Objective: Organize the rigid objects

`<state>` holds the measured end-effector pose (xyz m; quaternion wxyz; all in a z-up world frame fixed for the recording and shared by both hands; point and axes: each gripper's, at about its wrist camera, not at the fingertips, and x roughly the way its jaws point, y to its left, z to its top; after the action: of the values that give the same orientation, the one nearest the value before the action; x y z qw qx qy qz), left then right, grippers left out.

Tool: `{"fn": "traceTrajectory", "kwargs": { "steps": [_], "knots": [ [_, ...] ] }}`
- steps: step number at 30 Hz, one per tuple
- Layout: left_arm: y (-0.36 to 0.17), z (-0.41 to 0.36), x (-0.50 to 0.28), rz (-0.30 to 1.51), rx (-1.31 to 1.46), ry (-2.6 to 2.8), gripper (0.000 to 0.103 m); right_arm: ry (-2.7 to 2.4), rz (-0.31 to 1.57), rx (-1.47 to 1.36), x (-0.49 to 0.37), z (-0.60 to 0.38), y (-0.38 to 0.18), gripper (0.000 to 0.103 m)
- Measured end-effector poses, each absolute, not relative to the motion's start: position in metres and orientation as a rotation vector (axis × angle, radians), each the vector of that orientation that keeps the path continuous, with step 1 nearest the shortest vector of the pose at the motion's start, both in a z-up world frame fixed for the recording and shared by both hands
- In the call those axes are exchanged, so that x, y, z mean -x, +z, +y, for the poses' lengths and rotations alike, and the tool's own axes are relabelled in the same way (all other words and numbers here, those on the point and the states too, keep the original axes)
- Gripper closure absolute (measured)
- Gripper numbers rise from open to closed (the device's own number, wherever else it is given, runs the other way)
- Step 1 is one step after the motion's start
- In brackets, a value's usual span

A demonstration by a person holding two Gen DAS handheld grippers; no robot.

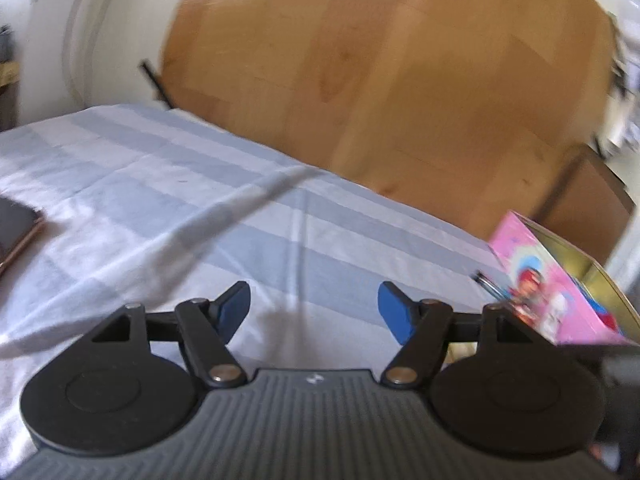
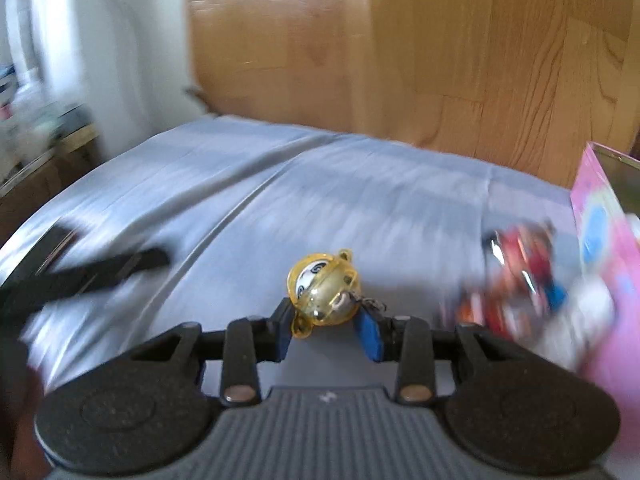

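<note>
In the right wrist view my right gripper [image 2: 326, 334] is shut on a small yellow translucent charm toy [image 2: 322, 294] with a face and a short chain, held above the blue striped cloth [image 2: 280, 200]. A red and blue toy [image 2: 520, 280], blurred, lies to its right against the pink tin box [image 2: 604, 240]. In the left wrist view my left gripper [image 1: 314, 310] is open and empty above the cloth [image 1: 160, 184]. The pink box [image 1: 556, 284] stands open at its right, with a small dark metal item [image 1: 486, 282] beside it.
A dark phone [image 1: 14, 232] lies at the left edge of the cloth. A dark strap-like object [image 2: 80, 276] lies blurred at the left in the right wrist view. A wooden board [image 1: 380, 80] rises behind the cloth. A white wall and shelf are at the left.
</note>
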<state>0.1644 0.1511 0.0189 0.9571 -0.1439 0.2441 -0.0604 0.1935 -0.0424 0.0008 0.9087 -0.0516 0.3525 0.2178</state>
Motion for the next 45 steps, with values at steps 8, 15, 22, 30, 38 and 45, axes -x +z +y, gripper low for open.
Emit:
{"fn": "traceTrajectory", "kwargs": {
  "steps": [8, 15, 22, 30, 38, 45],
  "knots": [
    [0.016, 0.110, -0.116, 0.594, 0.418, -0.471, 0.028, 0.423, 0.669, 0.157, -0.098, -0.103, -0.001, 0.069],
    [0.017, 0.056, -0.107, 0.708, 0.412, -0.621, 0.028, 0.412, 0.601, 0.162, -0.074, -0.124, 0.000, 0.056],
    [0.007, 0.029, -0.109, 0.793, 0.425, -0.656, 0.040, 0.439, 0.607, 0.149, -0.075, -0.132, -0.002, 0.053],
    [0.032, 0.009, -0.121, 0.752, 0.365, -0.664, 0.059, 0.394, 0.516, 0.130, -0.068, -0.146, 0.000, 0.067],
    [0.073, -0.063, -0.166, 0.653, 0.229, -0.757, 0.059, 0.210, 0.339, 0.051, -0.091, -0.197, 0.030, 0.067],
    [0.061, -0.109, -0.204, 0.693, 0.201, -0.773, 0.048, 0.108, 0.339, -0.054, -0.135, -0.246, 0.032, 0.067]
  ]
}}
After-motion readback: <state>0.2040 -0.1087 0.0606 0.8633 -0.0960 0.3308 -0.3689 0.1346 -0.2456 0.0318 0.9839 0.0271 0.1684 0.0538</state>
